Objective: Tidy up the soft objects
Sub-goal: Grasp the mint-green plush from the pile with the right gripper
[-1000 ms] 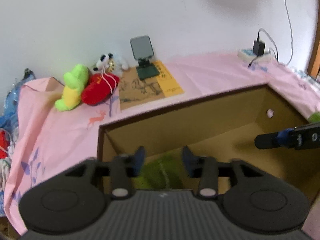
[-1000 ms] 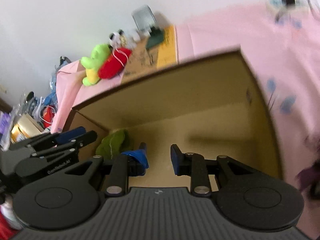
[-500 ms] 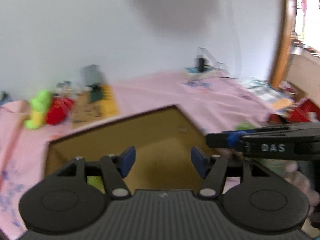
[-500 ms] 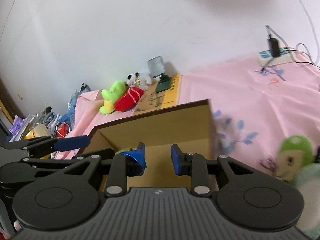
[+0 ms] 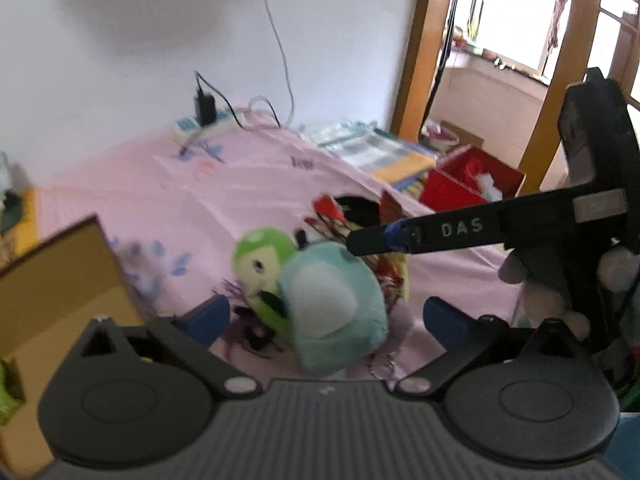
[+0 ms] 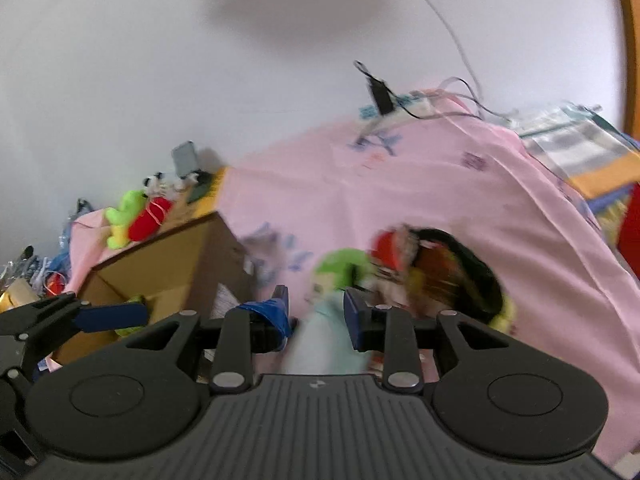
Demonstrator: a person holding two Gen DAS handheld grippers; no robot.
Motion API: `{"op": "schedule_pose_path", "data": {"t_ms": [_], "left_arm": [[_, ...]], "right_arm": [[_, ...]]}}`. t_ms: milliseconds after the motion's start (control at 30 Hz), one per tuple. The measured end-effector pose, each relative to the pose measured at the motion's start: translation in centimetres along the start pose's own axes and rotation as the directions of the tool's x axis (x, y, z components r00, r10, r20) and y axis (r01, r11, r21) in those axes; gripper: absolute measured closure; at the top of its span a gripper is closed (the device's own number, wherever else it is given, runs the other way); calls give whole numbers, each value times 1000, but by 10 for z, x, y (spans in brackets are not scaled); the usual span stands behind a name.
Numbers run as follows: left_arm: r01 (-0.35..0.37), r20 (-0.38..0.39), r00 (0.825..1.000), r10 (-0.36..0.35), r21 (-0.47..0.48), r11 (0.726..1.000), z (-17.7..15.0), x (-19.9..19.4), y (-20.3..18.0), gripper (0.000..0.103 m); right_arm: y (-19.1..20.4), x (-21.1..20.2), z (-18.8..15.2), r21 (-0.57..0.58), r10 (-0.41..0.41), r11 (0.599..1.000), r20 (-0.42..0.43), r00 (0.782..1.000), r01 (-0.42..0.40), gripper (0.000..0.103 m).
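Both grippers tilt downward over a pink bedsheet (image 5: 248,184). The left gripper (image 5: 326,318) has its jaws spread wide and still opening, released, with nothing pressed between the pads; a pale blue plush toy (image 5: 334,312) lies on the sheet in the gap between them, untouched as far as the blur allows. The right gripper (image 6: 316,312) also hangs above that toy, its jaws narrower and opening; the toy (image 6: 324,332) shows between them, but the pads do not seem to press it. In the left wrist view the right gripper (image 5: 362,240) reaches in from the right, and fingers of the hand (image 5: 532,280) holding it show under it.

The blue toy lies with its long axis running from near to far, its white belly patch facing up. A green-headed plush (image 5: 260,256) leans against its far left side, face toward the camera. Just beyond sits a red, black and yellow plush (image 6: 436,264), too blurred to read.

To the left stands an open cardboard box (image 6: 176,256) with something green (image 6: 130,314) inside at the bottom. Far left on the sheet, a lime-green plush (image 6: 124,216) and a red plush (image 6: 154,218) lie together.
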State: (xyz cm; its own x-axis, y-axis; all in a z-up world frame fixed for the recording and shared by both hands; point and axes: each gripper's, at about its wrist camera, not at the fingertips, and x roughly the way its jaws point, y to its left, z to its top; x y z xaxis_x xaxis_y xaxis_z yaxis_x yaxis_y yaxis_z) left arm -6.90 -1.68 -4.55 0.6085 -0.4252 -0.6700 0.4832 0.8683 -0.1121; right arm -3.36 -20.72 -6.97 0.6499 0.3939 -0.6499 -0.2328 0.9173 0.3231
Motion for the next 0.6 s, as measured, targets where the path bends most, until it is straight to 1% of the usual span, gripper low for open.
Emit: {"op": "schedule_pose_path", "data": {"t_ms": [100,167,233,267,300,367,400,467,500,600], "left_arm": [[-16,-40,999,15,-18,1000,0,23,-6,2],[-20,-58,998,17,-36,999,0,33,-7,8],[-27,-81,996,23,-47,998,-1,43,-10,21],[-26,-100,995,21,-53,998,-1,47,-9,39],[-27,-119,993,19,-65,997,-2,52,-8,51],[-23,-134,991,10,-93,995,-2,58,-7,53],[-23,-135,991,9,-103,994,-3,59,-6,62],[-35,-130,991,22,-101,994,-1,57,-7,74],[-42,-121,992,29,-101,994,-1,54,-7,78],[-39,-87,996,29,-110,993,2,45,-5,85]], "right_arm": [[-13,1,-6,48,32,998,-29,999,-31,90],[-16,3,-9,69,59,996,-46,997,-56,90],[-20,8,-10,79,78,994,-68,995,-73,90],[-21,10,-11,81,90,993,-75,993,-84,90],[-22,12,-12,78,102,992,-78,992,-96,90],[-24,12,-13,61,115,992,-79,990,-111,90],[-23,14,-13,48,122,992,-83,989,-118,90],[-22,18,-12,31,132,991,-93,987,-130,91],[-22,19,-12,25,135,991,-91,987,-134,91],[-19,17,-13,-13,171,985,-83,982,-172,94]]}}
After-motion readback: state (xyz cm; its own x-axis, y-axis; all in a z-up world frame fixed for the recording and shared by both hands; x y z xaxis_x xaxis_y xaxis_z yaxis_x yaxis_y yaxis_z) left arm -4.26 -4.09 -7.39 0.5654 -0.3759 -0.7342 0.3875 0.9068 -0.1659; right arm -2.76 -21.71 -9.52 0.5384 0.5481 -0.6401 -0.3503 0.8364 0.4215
